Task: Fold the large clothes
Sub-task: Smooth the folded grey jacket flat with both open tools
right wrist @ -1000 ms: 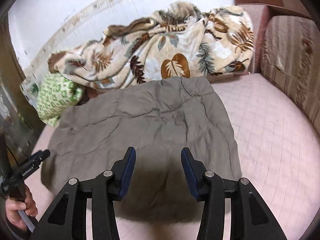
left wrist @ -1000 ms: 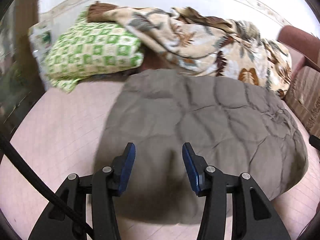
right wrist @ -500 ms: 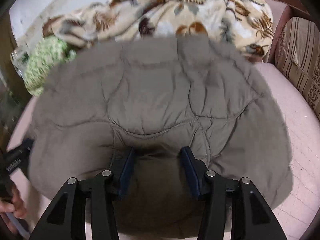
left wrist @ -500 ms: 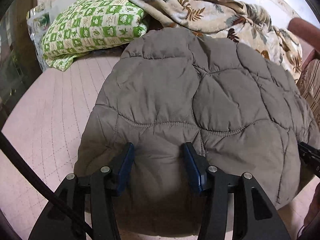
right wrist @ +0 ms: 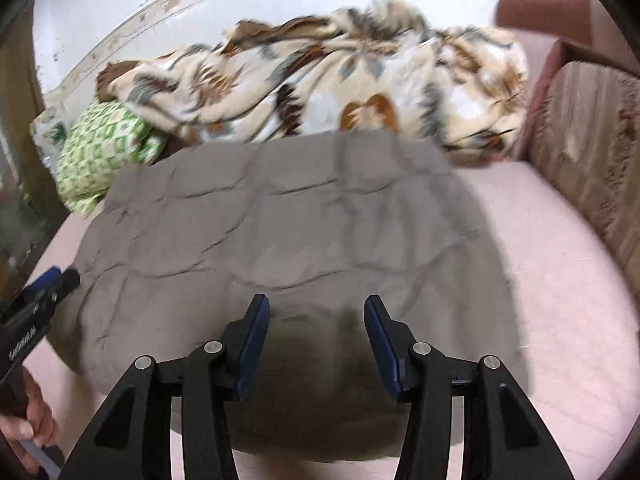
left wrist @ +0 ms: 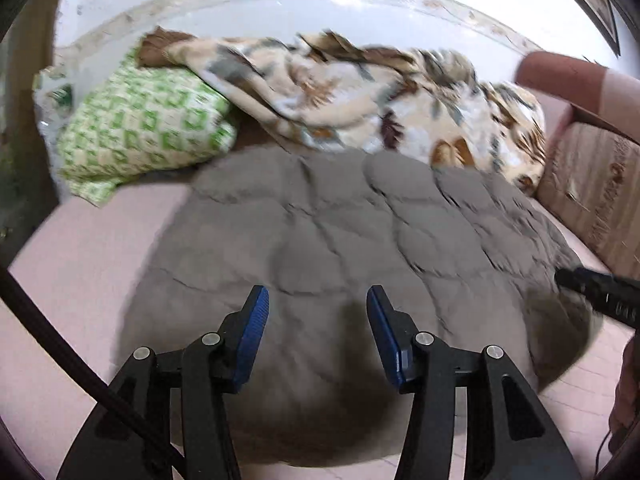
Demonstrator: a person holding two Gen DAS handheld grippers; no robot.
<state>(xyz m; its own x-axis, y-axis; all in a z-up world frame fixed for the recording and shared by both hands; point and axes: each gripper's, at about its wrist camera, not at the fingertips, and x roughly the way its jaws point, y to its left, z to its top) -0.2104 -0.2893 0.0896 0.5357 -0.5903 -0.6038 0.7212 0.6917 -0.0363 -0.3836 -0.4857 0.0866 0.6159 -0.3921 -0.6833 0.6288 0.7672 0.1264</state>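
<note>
Quilted grey garment: lies flat on the pink mattress, its far edge at 12 o'clock just beside the leaf-print blanket, with a green pillow at 10 o'clock. It appears already folded to a compact slab; at least 1 further fold probably remains. Its long axis seems to run 9 to 3 o'clock, though blur hides collar and hem. Left gripper and right gripper hover over its near edge, jaws parted, pinching nothing.

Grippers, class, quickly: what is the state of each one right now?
Left gripper: open, empty, above the grey quilted garment.
Right gripper: open, empty, above the same garment.
</note>
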